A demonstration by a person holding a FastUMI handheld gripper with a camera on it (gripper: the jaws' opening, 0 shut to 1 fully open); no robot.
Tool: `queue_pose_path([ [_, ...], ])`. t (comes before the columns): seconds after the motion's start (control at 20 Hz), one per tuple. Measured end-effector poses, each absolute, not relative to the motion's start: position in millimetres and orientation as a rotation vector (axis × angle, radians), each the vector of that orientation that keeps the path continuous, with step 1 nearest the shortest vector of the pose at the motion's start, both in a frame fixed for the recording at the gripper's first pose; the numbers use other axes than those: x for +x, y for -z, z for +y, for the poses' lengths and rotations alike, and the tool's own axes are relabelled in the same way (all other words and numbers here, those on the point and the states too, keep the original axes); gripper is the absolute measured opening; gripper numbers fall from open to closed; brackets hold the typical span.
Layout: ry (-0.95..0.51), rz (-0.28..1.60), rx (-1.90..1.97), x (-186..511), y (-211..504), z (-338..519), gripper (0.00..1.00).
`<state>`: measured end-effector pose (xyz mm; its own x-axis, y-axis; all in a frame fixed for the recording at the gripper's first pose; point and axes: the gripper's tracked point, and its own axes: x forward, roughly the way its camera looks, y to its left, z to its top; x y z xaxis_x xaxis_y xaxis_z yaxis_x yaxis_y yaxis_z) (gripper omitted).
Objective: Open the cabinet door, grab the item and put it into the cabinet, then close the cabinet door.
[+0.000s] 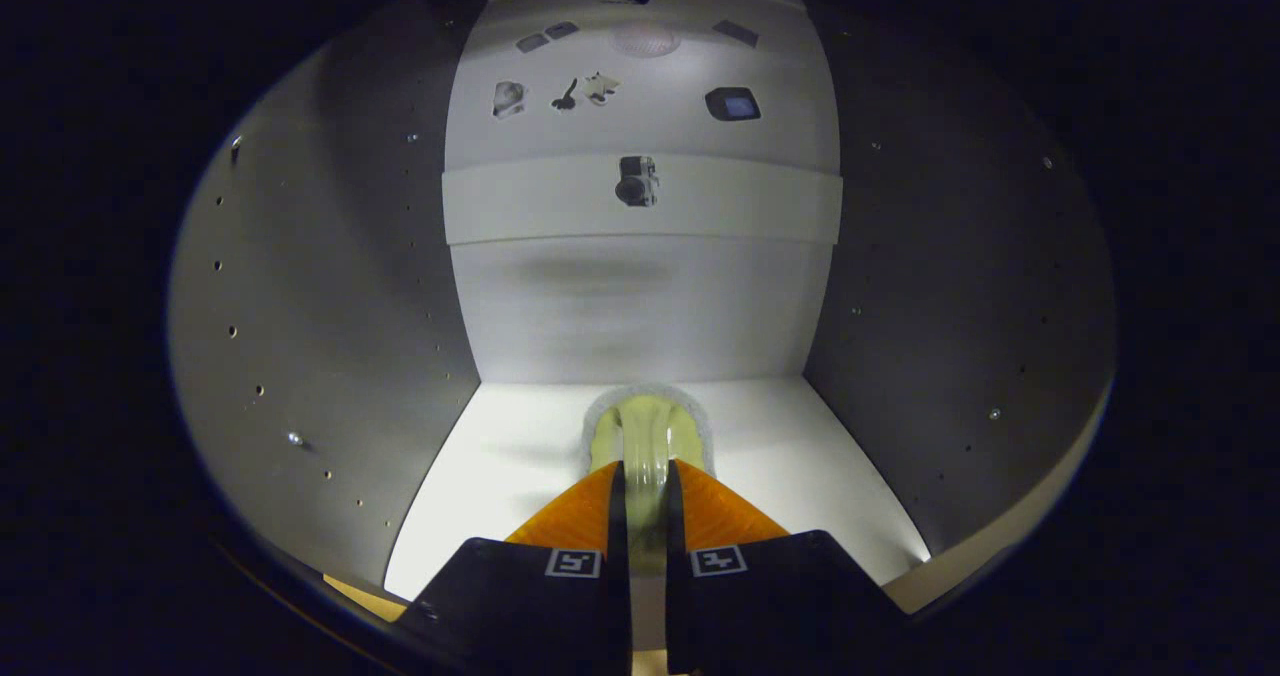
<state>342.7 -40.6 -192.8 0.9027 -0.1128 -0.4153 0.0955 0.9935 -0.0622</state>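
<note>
You're inside the cabinet (330, 286) now, gripper (646, 481) clamped on the item (648, 431), a pale yellowish soft-looking thing pinched narrow between both fingers, its far end bulging out just ahead of the tips. It sits low over the white cabinet floor (800, 476), roughly centred between the two side walls; I can't tell if it's already touching the floor, the glare there washes out the contact line. Step in hand looks like the put-down: ease it down until it rests, then part the fingers slowly, since something this squashy may spring back and cling to one pad. Pull straight back along the fingers, no sideways drift. Back wall (640, 306) is a little beyond the item, so no need to push deeper. Side walls carry rows of shelf-pin holes and are well apart from you. Nothing else lies on the floor in your way. Door isn't shut yet; that's left.
</note>
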Motion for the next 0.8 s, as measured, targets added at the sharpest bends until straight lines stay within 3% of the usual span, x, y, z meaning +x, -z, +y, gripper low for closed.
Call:
queue_pose_path([
  [0.05,0.107,0.423,-0.047,343.8,191.5,-41.4,0.23],
  [0.3,0.1,0.415,-0.028,353.6,199.8,-44.0,0.23],
  [0.35,0.1,0.413,-0.028,356.0,201.4,-44.9,0.3],
  [0.6,0.091,0.423,-0.024,356.0,204.5,-45.5,0.29],
  [0.75,0.077,0.34,-0.026,346.1,175.0,-39.4,0.53],
  [0.8,0.066,0.309,-0.02,338.1,159.8,-34.6,0.53],
])
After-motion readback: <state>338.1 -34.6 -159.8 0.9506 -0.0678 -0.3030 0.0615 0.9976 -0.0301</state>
